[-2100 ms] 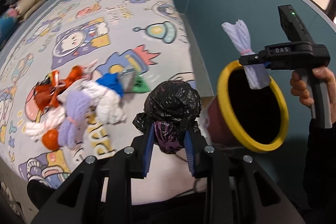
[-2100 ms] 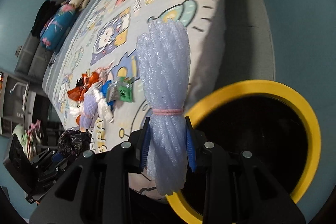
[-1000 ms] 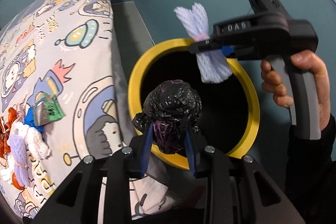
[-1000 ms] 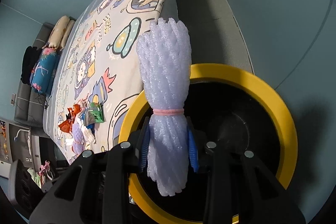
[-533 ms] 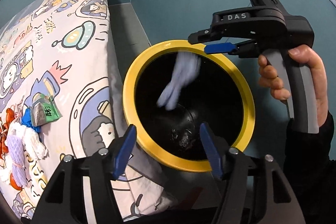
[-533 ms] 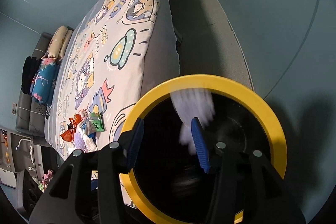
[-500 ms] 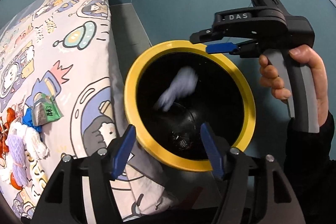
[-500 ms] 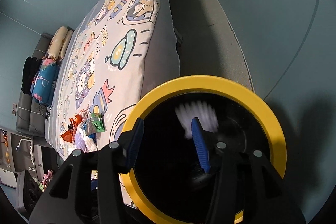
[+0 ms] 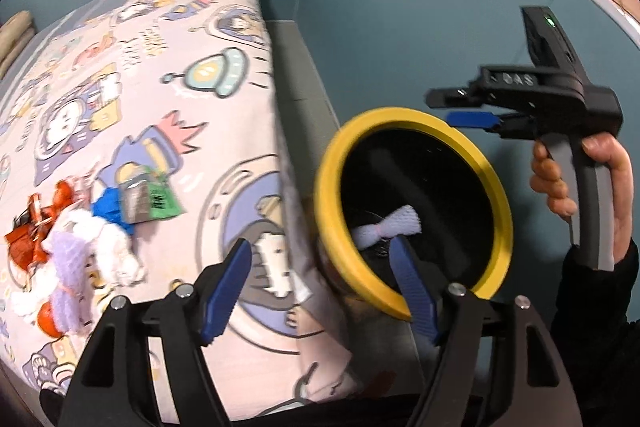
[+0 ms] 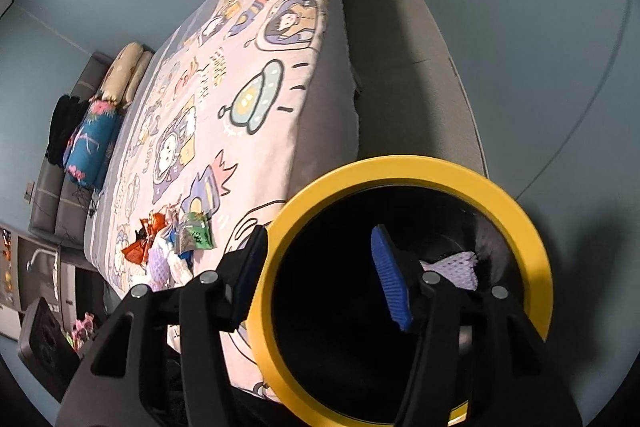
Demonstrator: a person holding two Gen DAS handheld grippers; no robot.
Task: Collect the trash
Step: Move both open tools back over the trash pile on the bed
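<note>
Where the trash lies: foam net bundle [image 9: 387, 227] at the bottom of the yellow-rimmed bin [image 9: 505, 211], beside the bed [image 9: 168, 99]
Left gripper [image 9: 320, 287]: jaws just been opening, spread wide, nothing between them
Right gripper [image 10: 320, 279]: jaws just been opening, parted over the bin's mouth, empty
Remaining litter: wrappers and foam nets [image 9: 76, 227] piled on the cartoon sheet
</note>
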